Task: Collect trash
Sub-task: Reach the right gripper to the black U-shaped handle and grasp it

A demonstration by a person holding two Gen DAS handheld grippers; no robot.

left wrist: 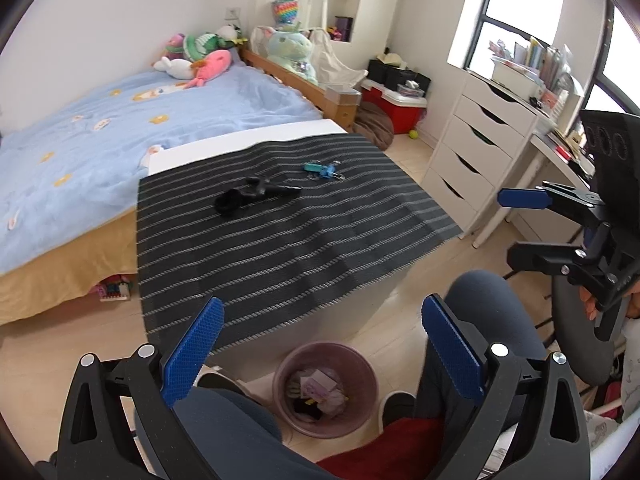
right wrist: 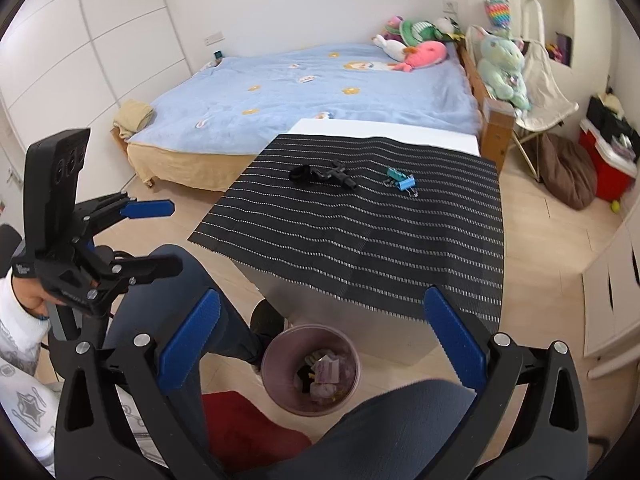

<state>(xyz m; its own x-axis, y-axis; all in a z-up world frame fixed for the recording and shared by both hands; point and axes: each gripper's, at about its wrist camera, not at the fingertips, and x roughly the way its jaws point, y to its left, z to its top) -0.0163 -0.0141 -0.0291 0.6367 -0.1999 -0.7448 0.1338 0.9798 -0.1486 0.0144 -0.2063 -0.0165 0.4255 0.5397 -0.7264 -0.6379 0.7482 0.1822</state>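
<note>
A pink waste bin (left wrist: 326, 390) stands on the floor below the table's near edge, with paper scraps inside; it also shows in the right wrist view (right wrist: 310, 372). On the striped mat (left wrist: 280, 224) lie a black object (left wrist: 256, 196) and teal and blue binder clips (left wrist: 322, 170); both show in the right wrist view too, the black object (right wrist: 322, 175) and the clips (right wrist: 400, 180). My left gripper (left wrist: 320, 354) is open and empty above the bin. My right gripper (right wrist: 324, 348) is open and empty, also above the bin. Each gripper shows in the other's view, the right (left wrist: 520, 224) and the left (right wrist: 168, 236).
A bed with a blue blanket (left wrist: 100, 128) and plush toys lies behind the table. White drawers (left wrist: 476, 140) stand to the right. The person's knees (left wrist: 492, 320) flank the bin. A red box (left wrist: 400, 108) and a brown cushion sit on the far floor.
</note>
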